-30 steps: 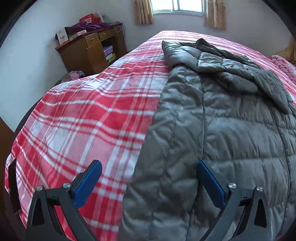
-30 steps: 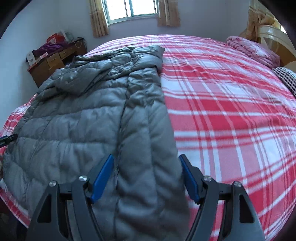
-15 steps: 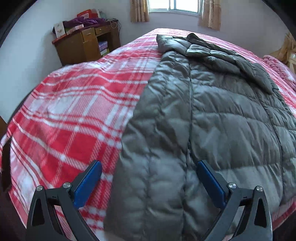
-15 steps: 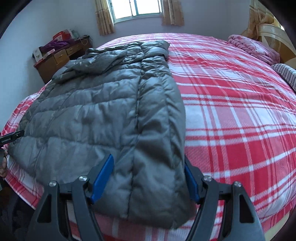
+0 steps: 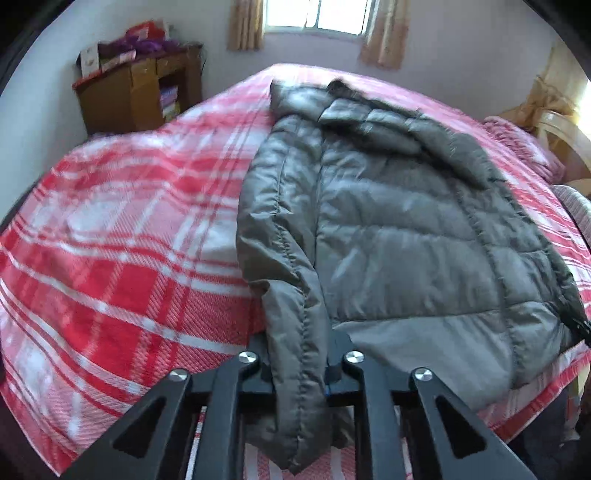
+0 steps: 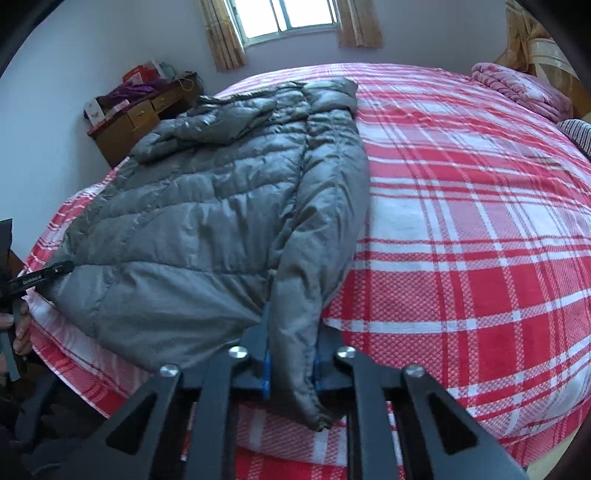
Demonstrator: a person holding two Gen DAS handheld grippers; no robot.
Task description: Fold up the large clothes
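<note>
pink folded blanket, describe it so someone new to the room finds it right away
Start at the big bed with the red and white plaid cover. Follow it to the far right corner by the cream wooden headboard. There lies the soft pink folded blanket, plain and rumpled, unlike the striped pillow beside it.

The jacket (image 5: 399,236) lies flat along the near edge of the bed (image 5: 110,258), hood end toward the window (image 6: 284,18), a cabinet (image 6: 136,122) off the bed's far left corner, 1 folded blanket (image 6: 517,88) at far right.
</note>
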